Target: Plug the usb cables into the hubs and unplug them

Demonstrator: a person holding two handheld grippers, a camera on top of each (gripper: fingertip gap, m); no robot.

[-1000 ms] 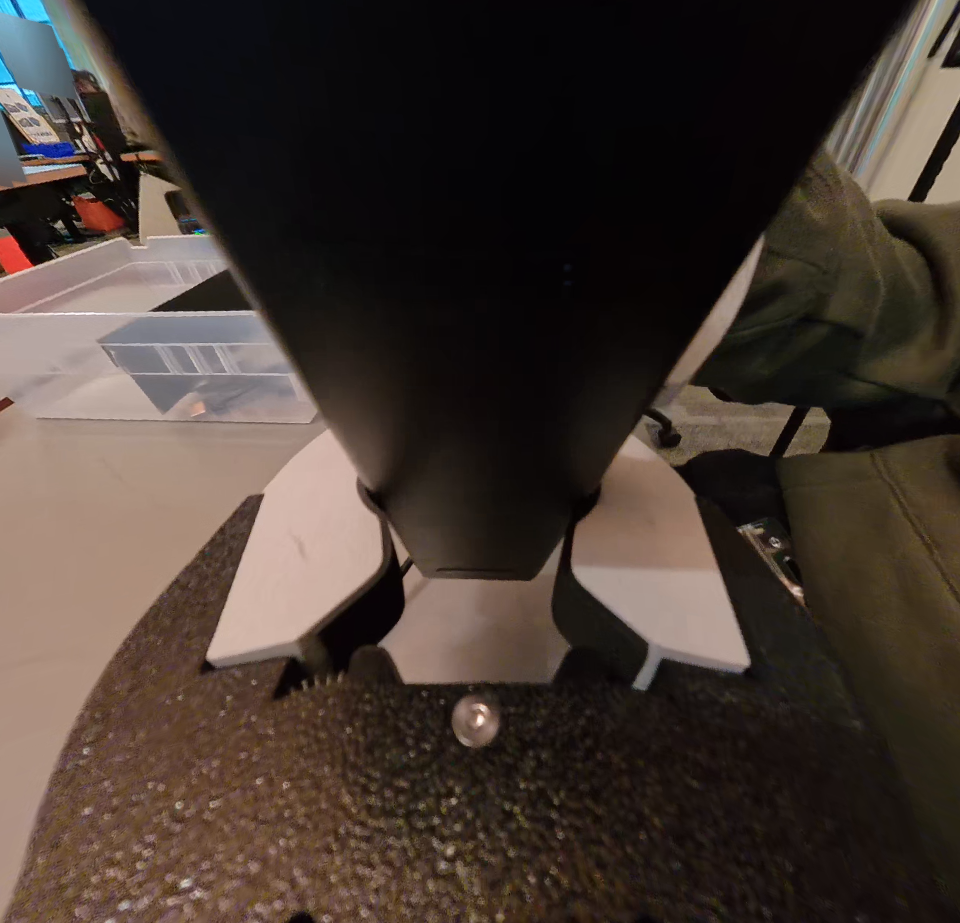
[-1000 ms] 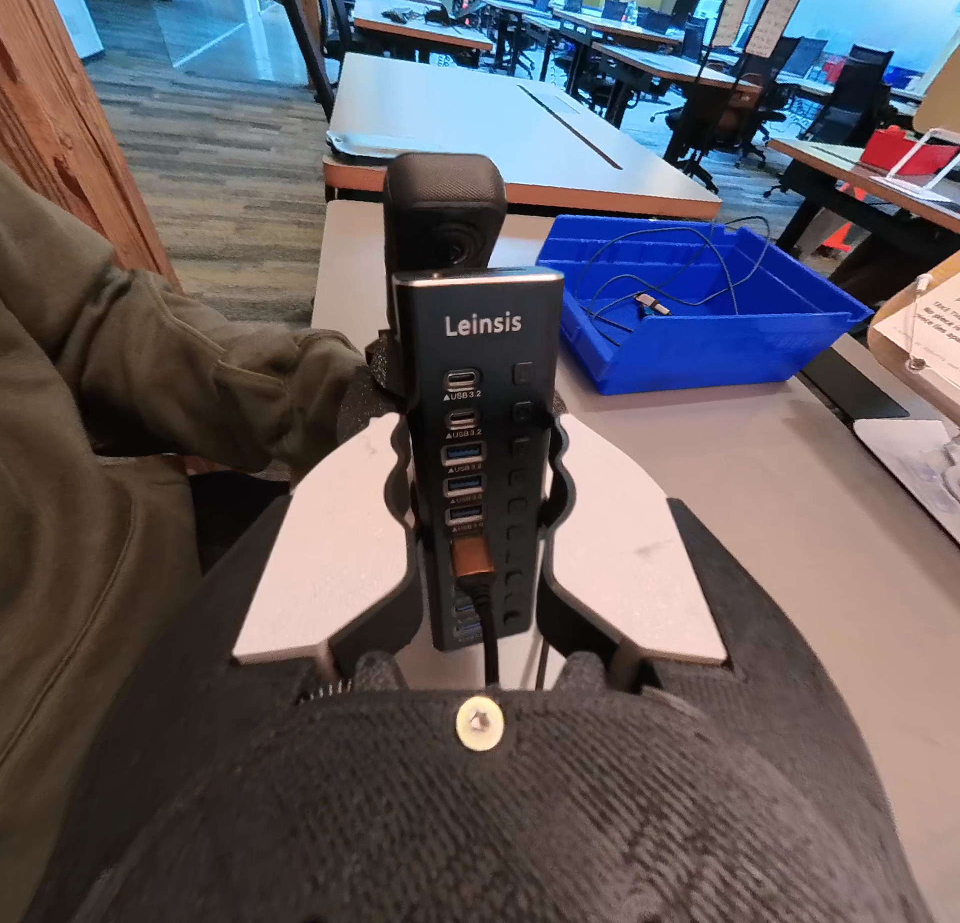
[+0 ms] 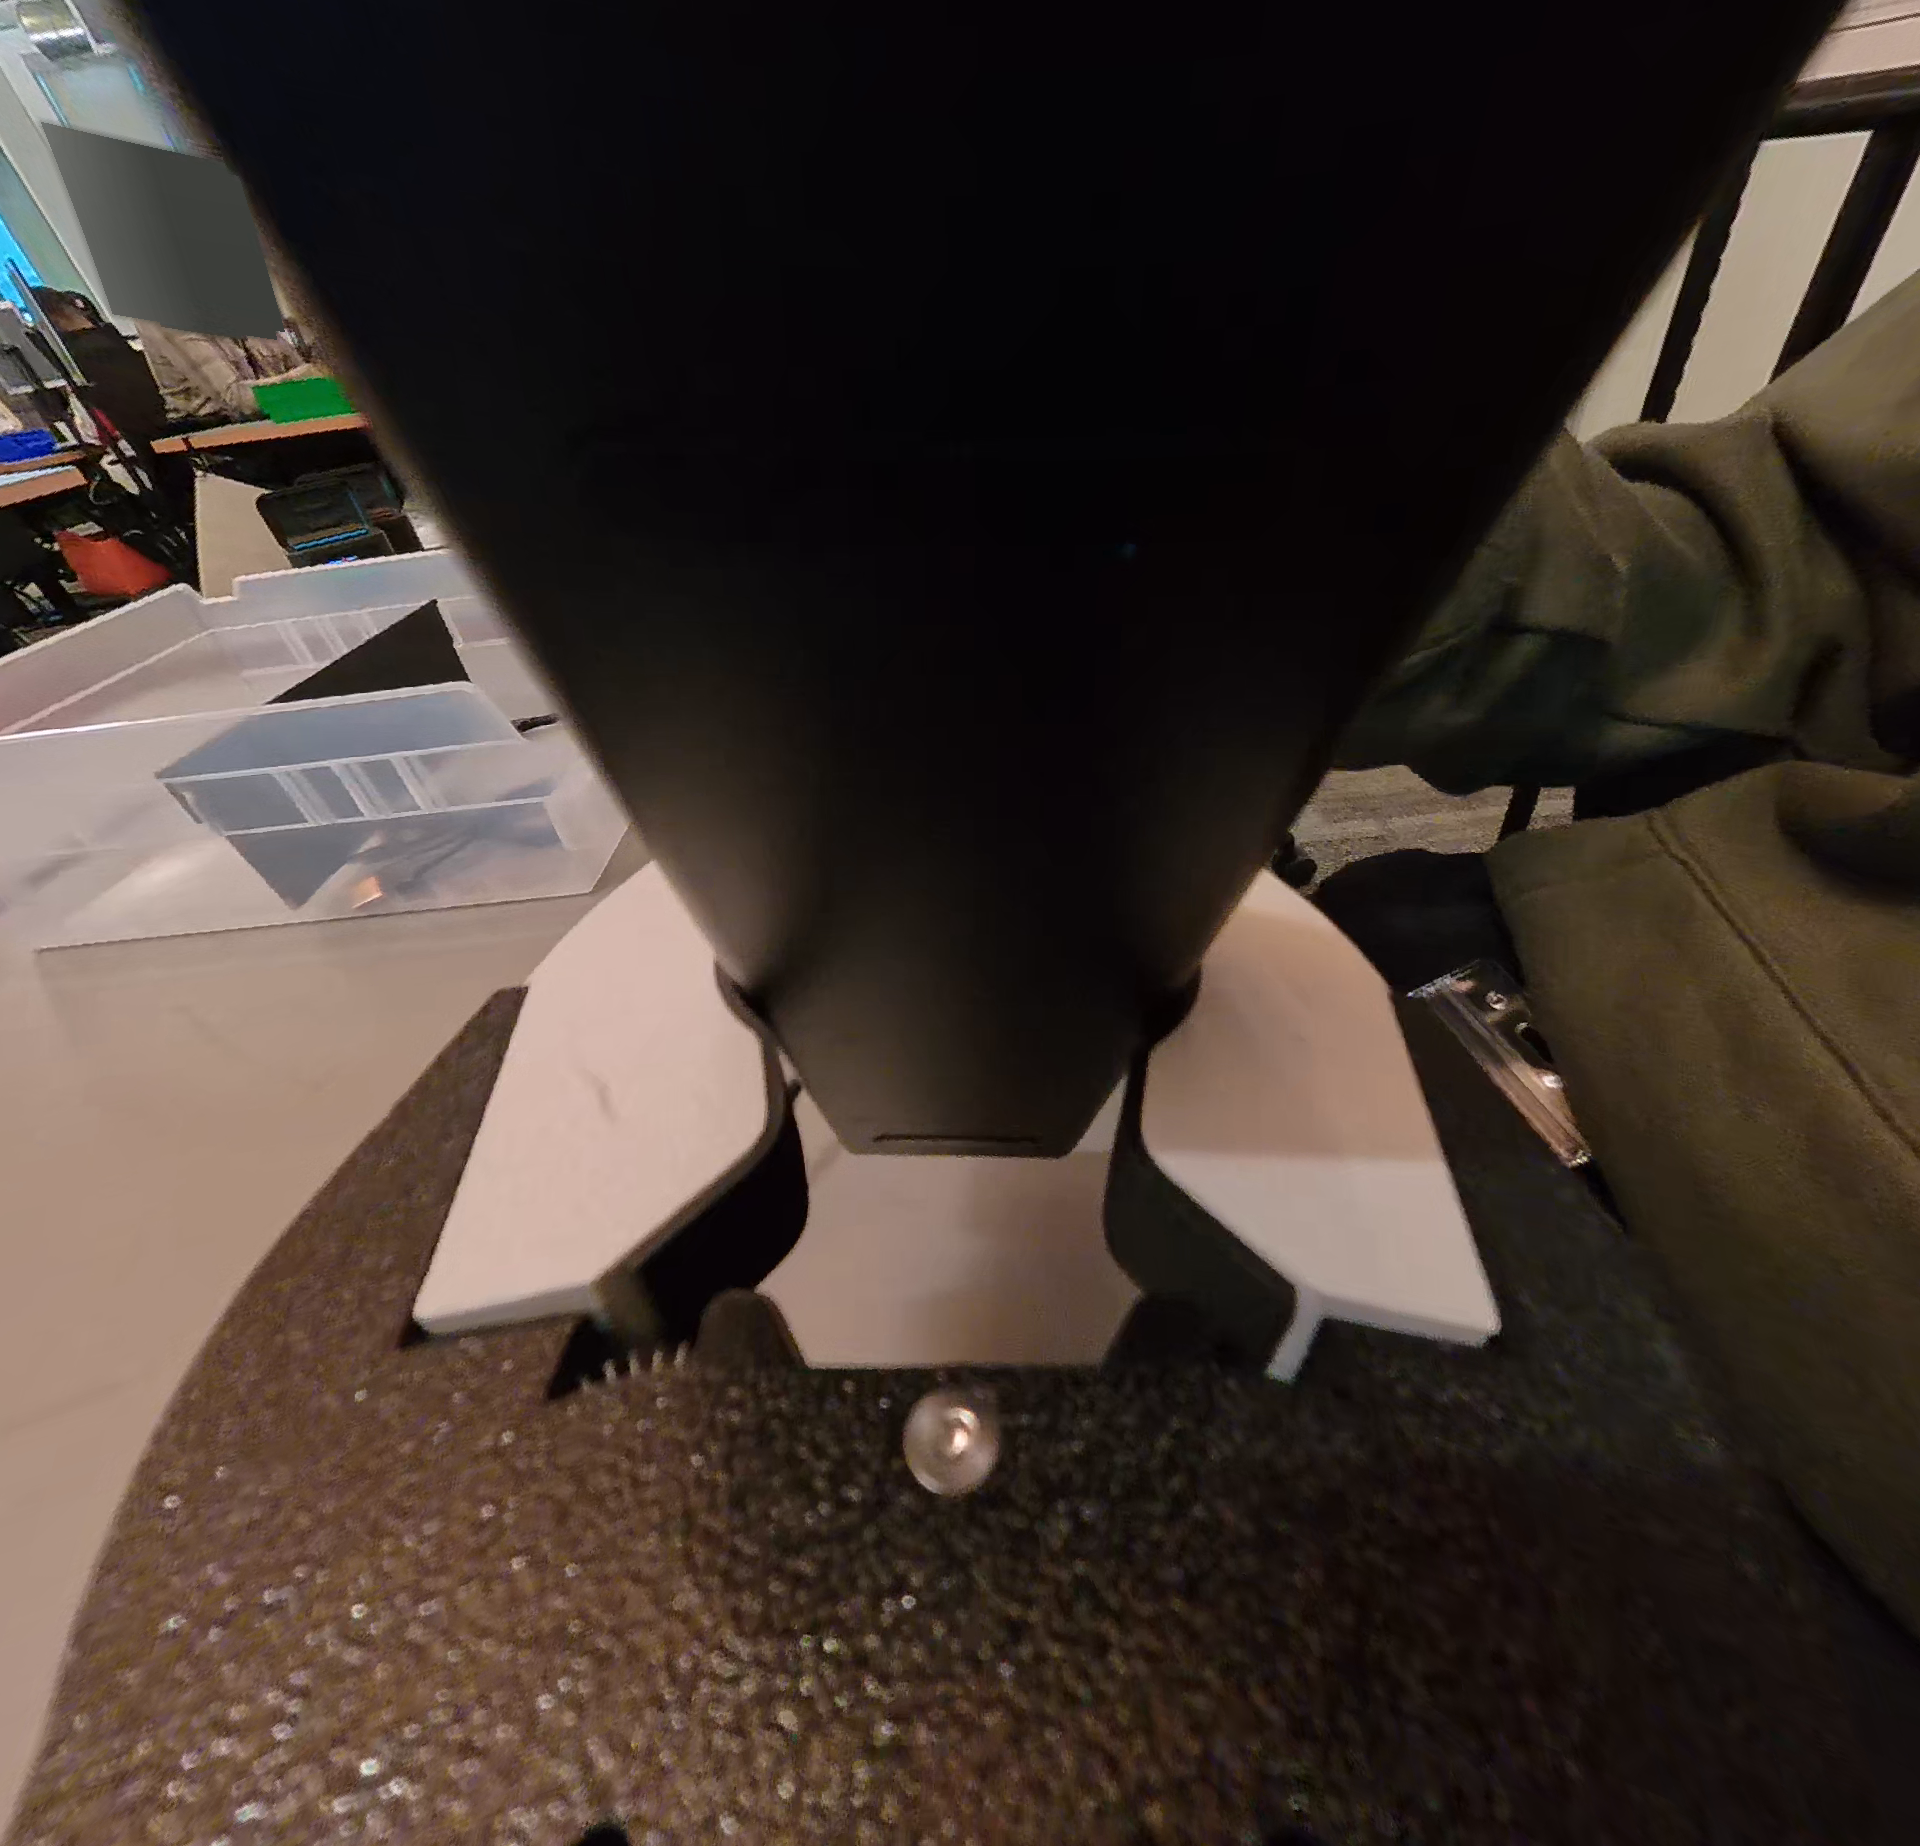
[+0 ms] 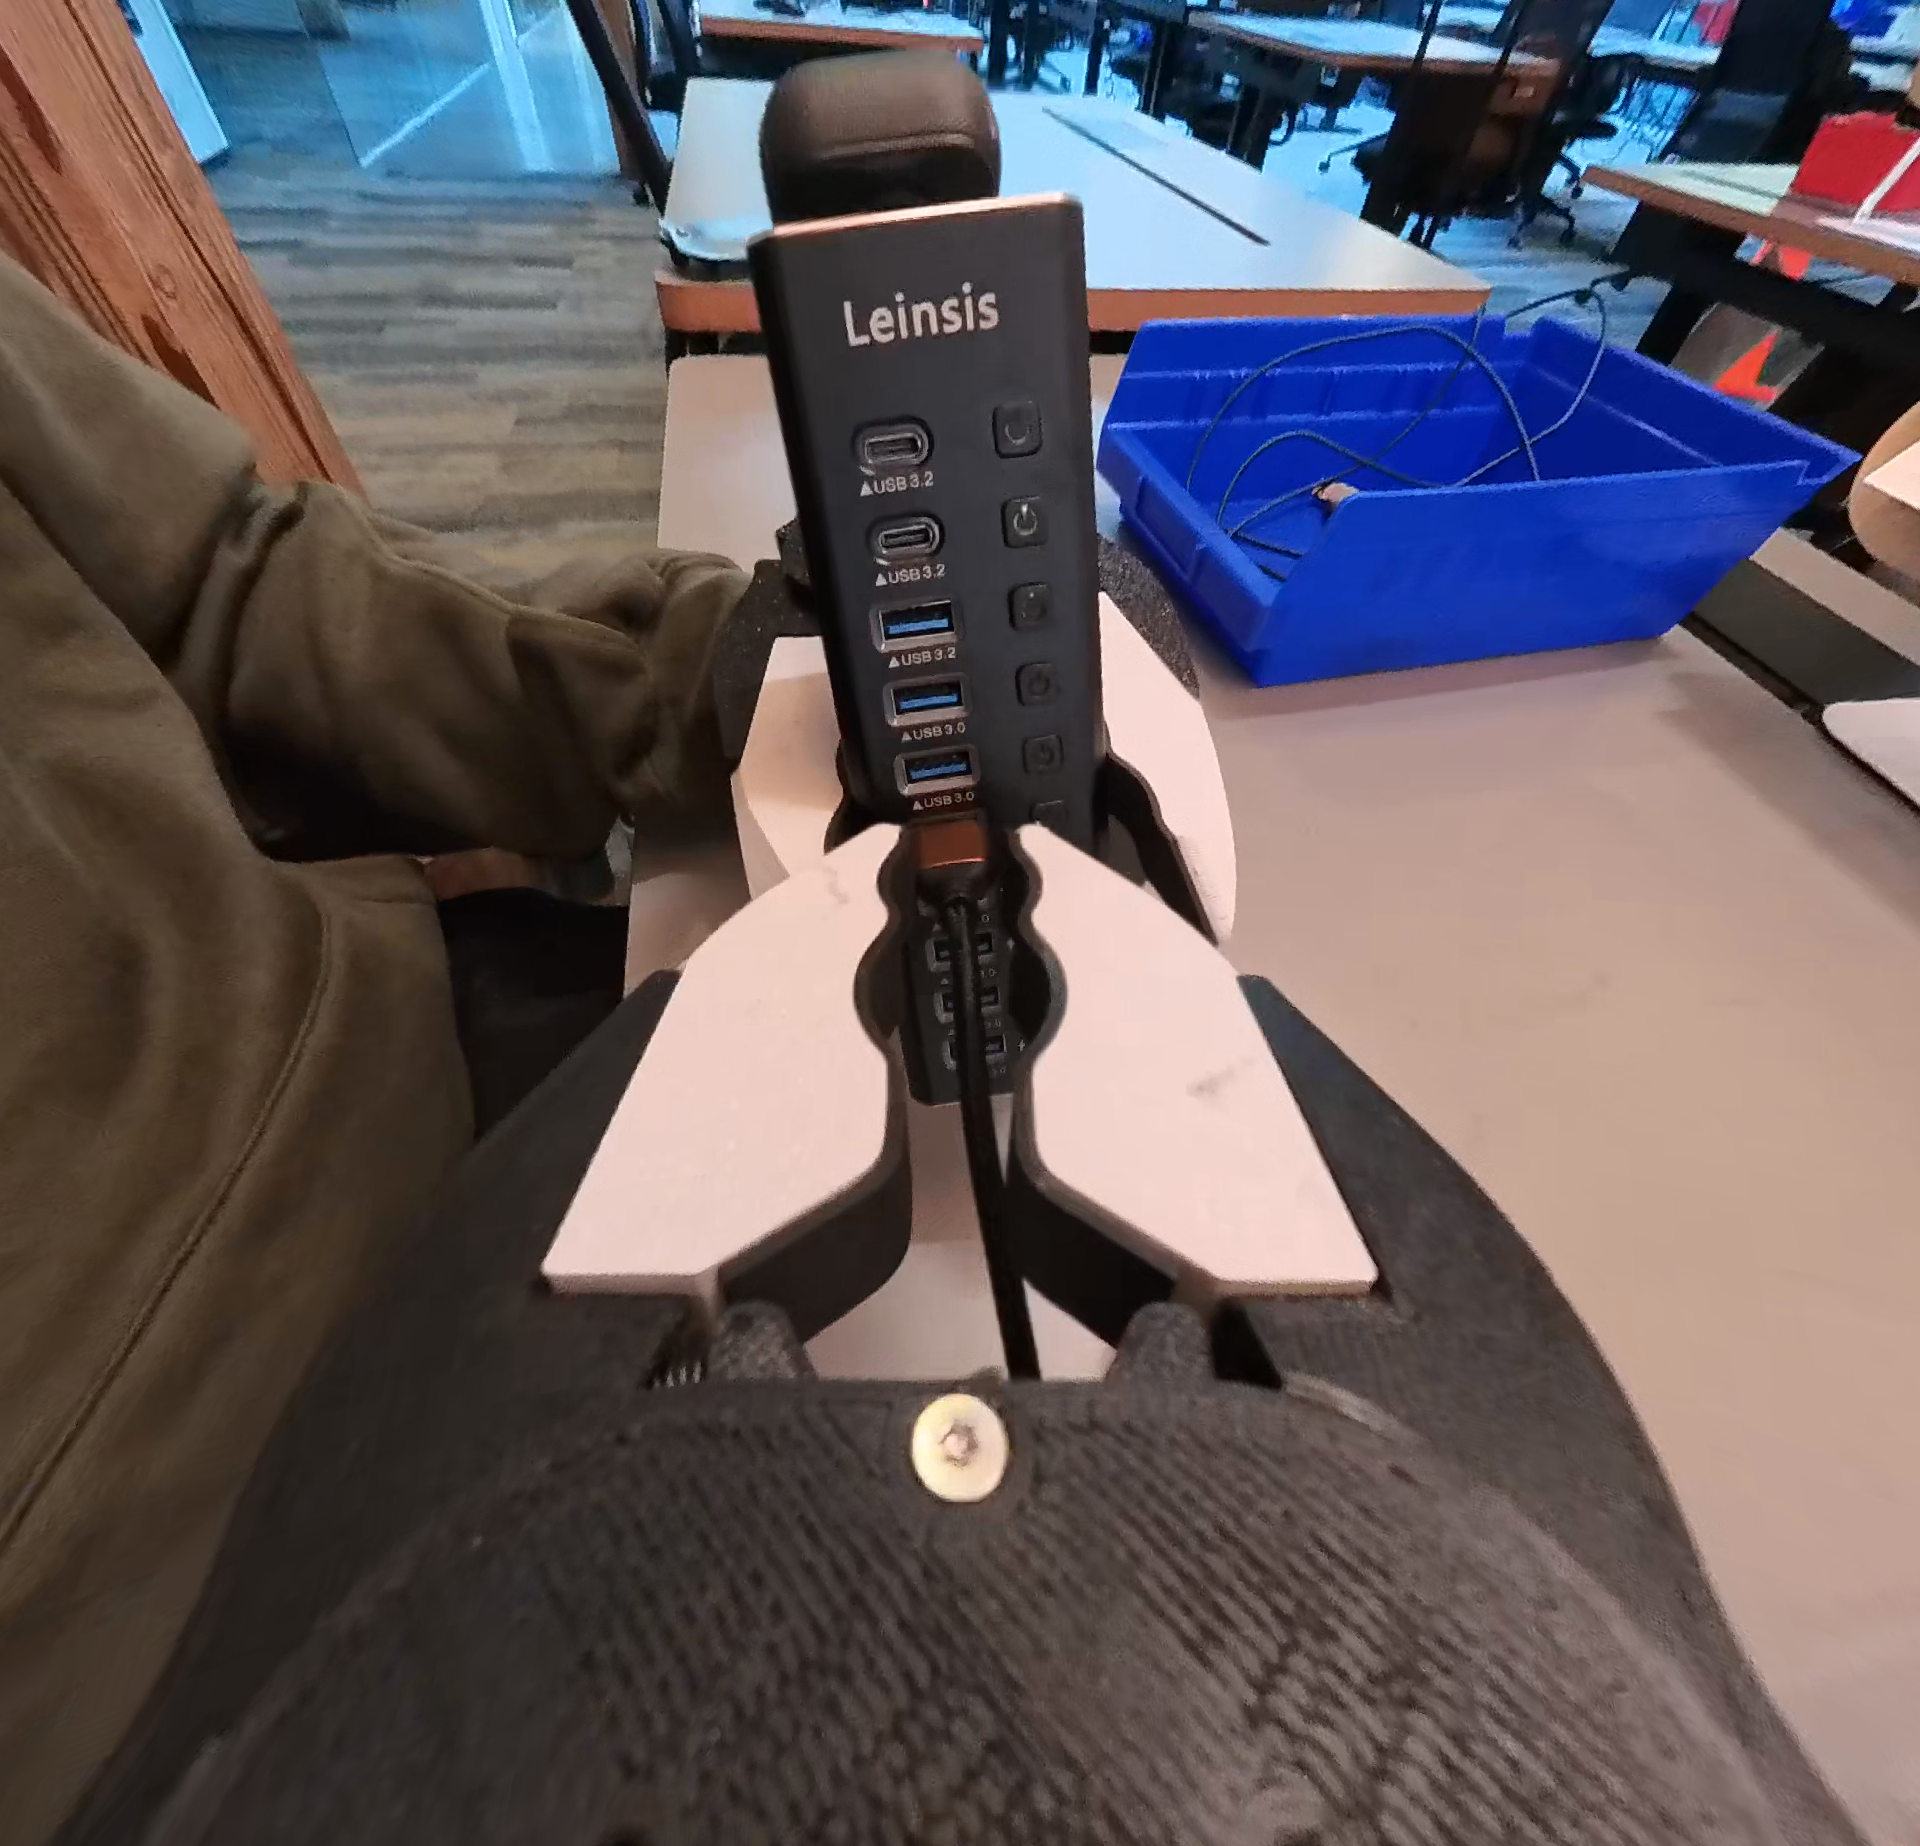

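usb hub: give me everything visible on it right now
The usb hub is a slim black bar, matte, metal-looking at its top edge, standing upright. Its face carries two oval ports, then blue rectangular ports in a column, with a column of small buttons beside them. The left claw grips its lower half from behind. One copper-toned plug sits in a lower port, its black cable running down between the right claw fingers, which close around that plug. In the left wrist view only its dark back shows.

- One black rectangular USB hub (image 4: pixel 935 549) is standing upright.
- One black cable with an orange plug (image 4: pixel 951 856) is sitting in it.
- One blue plastic bin (image 4: pixel 1455 570) is holding thin dark cables.
- One clear plastic tray (image 3: pixel 135 820) is resting on the table.
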